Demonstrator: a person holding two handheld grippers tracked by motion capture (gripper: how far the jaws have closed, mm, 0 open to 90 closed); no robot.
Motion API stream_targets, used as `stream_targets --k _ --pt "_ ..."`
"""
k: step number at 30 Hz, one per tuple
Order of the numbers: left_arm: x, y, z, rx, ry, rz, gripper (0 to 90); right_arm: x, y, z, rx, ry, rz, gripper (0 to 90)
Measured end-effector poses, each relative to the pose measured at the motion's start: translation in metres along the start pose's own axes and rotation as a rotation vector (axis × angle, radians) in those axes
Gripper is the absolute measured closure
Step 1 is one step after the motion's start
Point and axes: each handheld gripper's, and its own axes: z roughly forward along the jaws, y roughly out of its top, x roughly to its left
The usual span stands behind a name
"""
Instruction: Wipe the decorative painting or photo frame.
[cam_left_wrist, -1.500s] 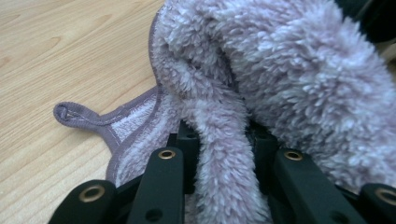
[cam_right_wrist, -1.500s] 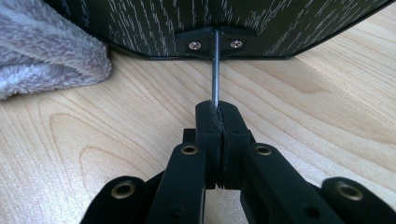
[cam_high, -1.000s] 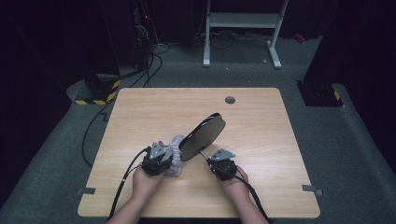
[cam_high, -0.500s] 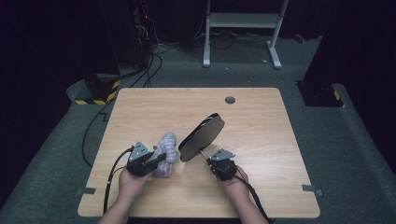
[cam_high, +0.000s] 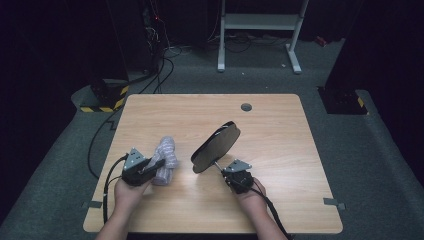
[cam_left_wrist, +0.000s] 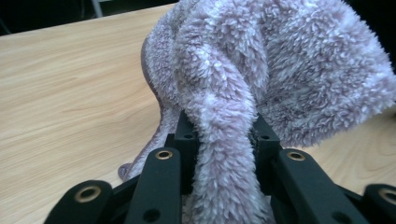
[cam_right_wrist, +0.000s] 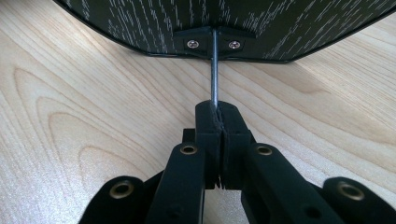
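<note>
1. On the wooden table (cam_high: 280, 145), two handled things are counted: one fluffy lilac cloth (cam_high: 165, 156) and one dark oval pan (cam_high: 216, 147) on a thin metal rod (cam_high: 218, 165).
2. Two grippers are seen in the high view, each held by one hand (cam_high: 126, 192) at the near edge of the table.
3. The cloth is gripped by the left gripper (cam_high: 156, 166); in the left gripper view a twisted fold of the cloth (cam_left_wrist: 224, 154) is pinched between the two black jaws, which are kept a little apart by its thickness.
4. The rest of the cloth is bunched beyond the jaws, and its lower edge is seen touching the table (cam_left_wrist: 70, 102) on the left side of the tabletop.
5. The rod is clamped by the right gripper (cam_high: 226, 172); in the right gripper view the jaws are pressed almost together around the rod (cam_right_wrist: 214, 74).
6. The rod is fixed to the pan (cam_right_wrist: 140, 23) by one small bracket (cam_right_wrist: 211, 41) with two screws.
7. The pan is held tilted, its far rim raised, near the middle of the table and just right of the cloth; whether its lower edge touches the wood cannot be told.
8. One round grey cap (cam_high: 246, 107) is set into the tabletop near the far edge.
9. One cable (cam_high: 107, 180) is trailed from the left gripper over the near left edge.
</note>
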Motion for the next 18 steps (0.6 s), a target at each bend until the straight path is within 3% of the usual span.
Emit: stream_targets --k 5,7,10,18 --pt "0.011 -0.003 -0.001 0.038 0.037 0.002 69.5 0.000 0.000 0.000 0.000 0.001 0.002 88.0" --pt "0.020 -0.008 -0.001 0.069 0.081 0.001 69.3 -0.001 0.000 0.000 0.001 0.004 0.004 88.1" --pt "0.028 -0.010 -0.002 0.077 0.092 -0.027 69.1 0.000 0.000 0.000 0.000 0.003 0.004 88.0" --pt "0.041 -0.018 0.000 0.129 0.139 -0.042 67.1 0.000 0.000 0.000 0.000 0.002 0.002 88.0"
